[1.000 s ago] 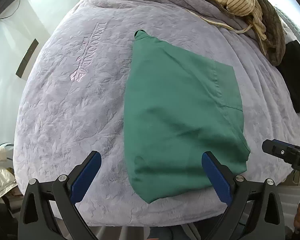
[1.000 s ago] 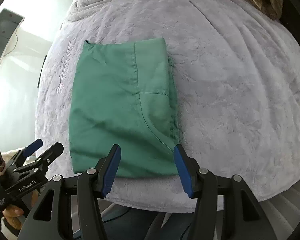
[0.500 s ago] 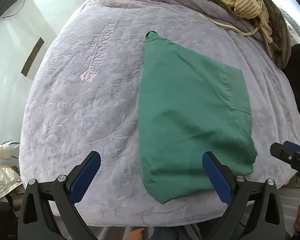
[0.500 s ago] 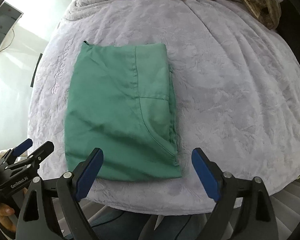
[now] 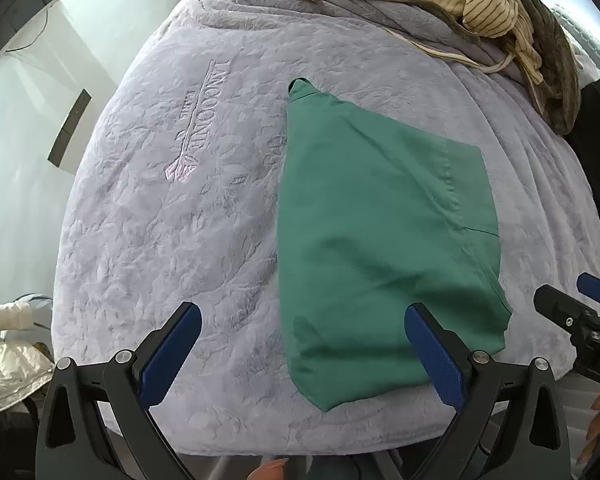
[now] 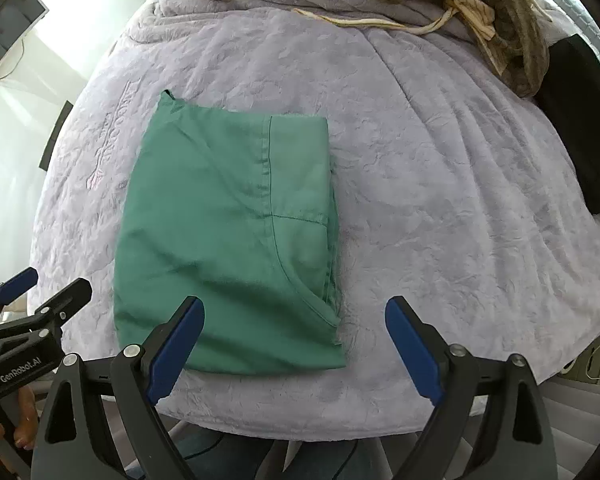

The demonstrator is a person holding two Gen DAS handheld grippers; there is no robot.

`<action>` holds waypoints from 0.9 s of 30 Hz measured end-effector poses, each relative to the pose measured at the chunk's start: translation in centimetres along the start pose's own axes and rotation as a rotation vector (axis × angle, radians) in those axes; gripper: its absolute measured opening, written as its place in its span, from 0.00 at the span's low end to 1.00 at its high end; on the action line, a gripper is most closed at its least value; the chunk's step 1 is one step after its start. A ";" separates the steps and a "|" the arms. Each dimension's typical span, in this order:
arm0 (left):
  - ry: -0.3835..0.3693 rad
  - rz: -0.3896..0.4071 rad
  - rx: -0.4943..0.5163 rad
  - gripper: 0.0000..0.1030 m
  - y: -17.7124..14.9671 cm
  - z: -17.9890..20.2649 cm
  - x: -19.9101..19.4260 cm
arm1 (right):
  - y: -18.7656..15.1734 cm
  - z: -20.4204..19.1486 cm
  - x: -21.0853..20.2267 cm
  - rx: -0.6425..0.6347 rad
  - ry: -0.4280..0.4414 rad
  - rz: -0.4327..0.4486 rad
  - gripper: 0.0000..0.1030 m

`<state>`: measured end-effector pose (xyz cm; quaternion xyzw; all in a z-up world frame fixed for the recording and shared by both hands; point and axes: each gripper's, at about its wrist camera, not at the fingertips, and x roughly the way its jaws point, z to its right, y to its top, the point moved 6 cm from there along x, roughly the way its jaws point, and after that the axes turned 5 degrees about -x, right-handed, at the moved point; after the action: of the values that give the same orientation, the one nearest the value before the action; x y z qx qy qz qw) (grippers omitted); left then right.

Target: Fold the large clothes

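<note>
Resting near the near edge of the lilac blanket (image 6: 440, 184), the folded green garment (image 6: 228, 240) lies free; left gripper (image 5: 300, 354) and right gripper (image 6: 296, 346) both gape empty. Snagging one layer could unfold it.

The left gripper (image 5: 300, 354) hovers with its blue-padded jaws spread wide and nothing between them. The right gripper (image 6: 296, 346) is likewise wide apart and holding nothing. Each tool shows at the edge of the other's view, with the person's fingers (image 6: 4, 436) wrapped around the left one's handle.
</note>
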<state>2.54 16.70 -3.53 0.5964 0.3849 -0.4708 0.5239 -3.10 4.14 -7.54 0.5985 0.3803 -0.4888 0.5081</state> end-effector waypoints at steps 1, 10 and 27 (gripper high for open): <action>0.000 0.002 0.001 0.99 0.0 0.0 -0.1 | 0.0 -0.1 -0.1 -0.001 -0.005 0.001 0.91; -0.003 0.017 -0.003 0.99 0.0 0.5 -0.7 | 0.3 -0.1 -1.1 0.003 -0.015 0.011 0.91; 0.000 0.028 0.008 0.99 -0.2 1.3 -1.1 | -0.1 0.1 -0.7 0.022 -0.017 -0.018 0.91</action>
<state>1.87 15.51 -2.50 0.6040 0.3745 -0.4648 0.5281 -3.37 4.12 -6.87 0.5965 0.3757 -0.5027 0.5004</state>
